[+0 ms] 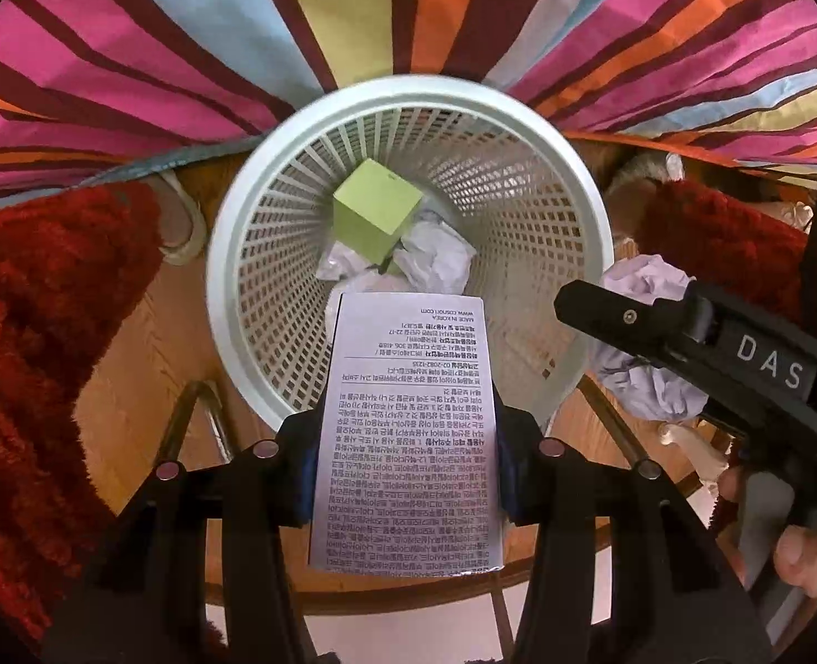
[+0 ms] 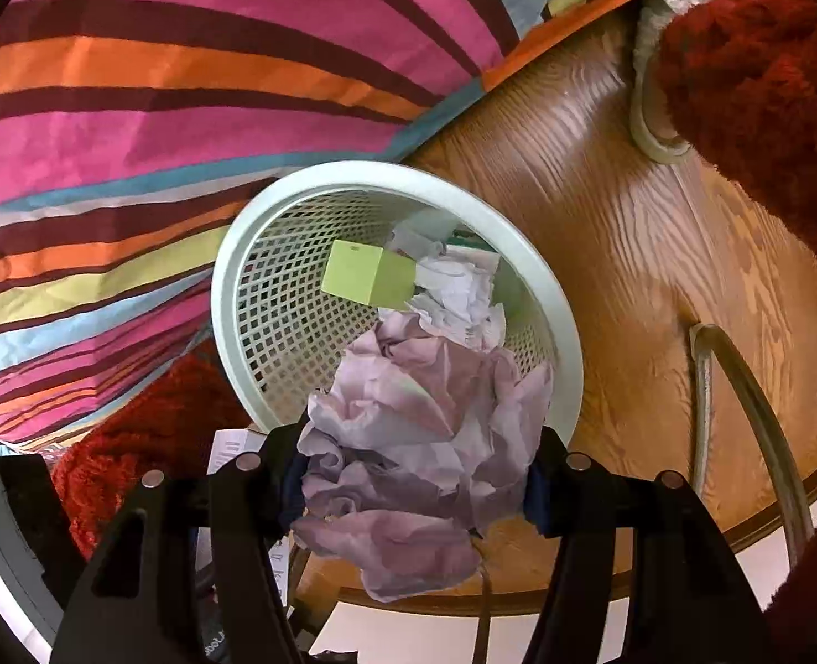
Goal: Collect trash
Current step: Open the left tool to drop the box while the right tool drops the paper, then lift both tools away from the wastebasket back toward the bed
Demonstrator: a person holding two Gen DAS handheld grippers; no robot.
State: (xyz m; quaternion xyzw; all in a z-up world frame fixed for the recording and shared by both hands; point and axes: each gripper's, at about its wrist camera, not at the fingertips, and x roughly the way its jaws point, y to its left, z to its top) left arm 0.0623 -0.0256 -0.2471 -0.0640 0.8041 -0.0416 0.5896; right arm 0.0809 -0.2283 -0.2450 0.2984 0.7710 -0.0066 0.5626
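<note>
A: Nearest your left camera is the printed carton [image 1: 408, 442], a flat white box covered in small print. Your left gripper [image 1: 408, 465] is clenched on its long sides.

B: Which way does it run?

A: Its long axis lies along the fingers, the far end pointing down over the near rim of the white mesh wastebasket [image 1: 231, 299]. The print reads upside down from your side.

B: And your other hand?

A: Your right gripper [image 2: 416, 476] grasps one crumpled wad of pale lilac paper [image 2: 408, 431], pads pressed in from both sides. The wad has no clear long axis; it bulges past the fingertips and overlaps the basket's near rim in that view. In the left view it hangs just beside the rim, on the right.

B: What's already inside?

A: One green box [image 1: 378, 210], tilted with a corner up. Beside it, crumpled white paper [image 1: 436, 260]; I make out at least two lumps, but can't tell the exact number.

B: Around the basket?

A: It stands on a wood floor [image 2: 629, 254], touching a striped cloth [image 1: 187, 27] behind it. Shaggy red fabric [image 1: 37, 304] lies to either side.
</note>
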